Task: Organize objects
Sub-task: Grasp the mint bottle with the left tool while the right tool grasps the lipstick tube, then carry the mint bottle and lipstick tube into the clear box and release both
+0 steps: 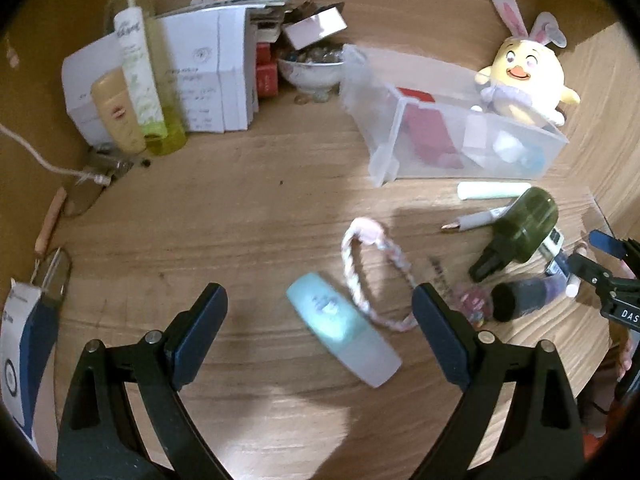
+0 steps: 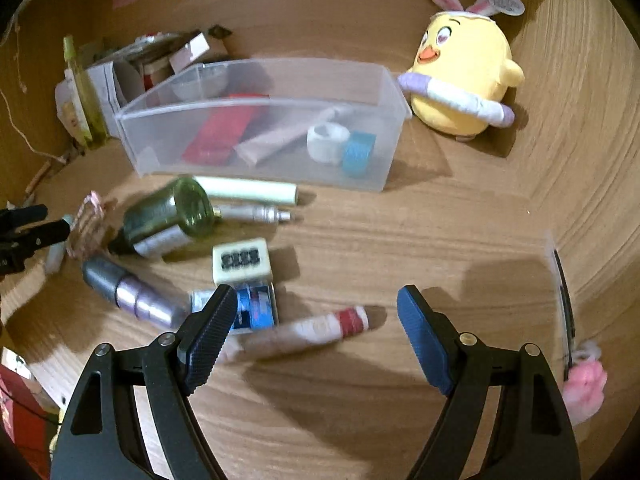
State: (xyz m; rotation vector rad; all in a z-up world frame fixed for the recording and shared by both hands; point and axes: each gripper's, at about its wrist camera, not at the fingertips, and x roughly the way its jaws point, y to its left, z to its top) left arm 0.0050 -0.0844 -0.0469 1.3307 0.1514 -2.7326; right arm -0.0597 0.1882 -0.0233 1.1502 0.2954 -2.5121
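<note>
Wooden desk (image 1: 248, 216): left gripper (image 1: 320, 308) spread above teal tube (image 1: 340, 326); right gripper (image 2: 318, 308) spread above red-capped tube (image 2: 308, 332); both empty.

Warm, dim light overall w/ a brighter cool patch mid-desk (image 1: 256, 208). Strong fisheye bend, black vignette at corners in both views. Motion blur smears the teal tube (image 1: 340, 328) and the red-capped tube (image 2: 312, 330). Hard shadows fall under the clear bin (image 2: 256, 120) and beside the chick plush (image 2: 464, 76). No glare.
</note>
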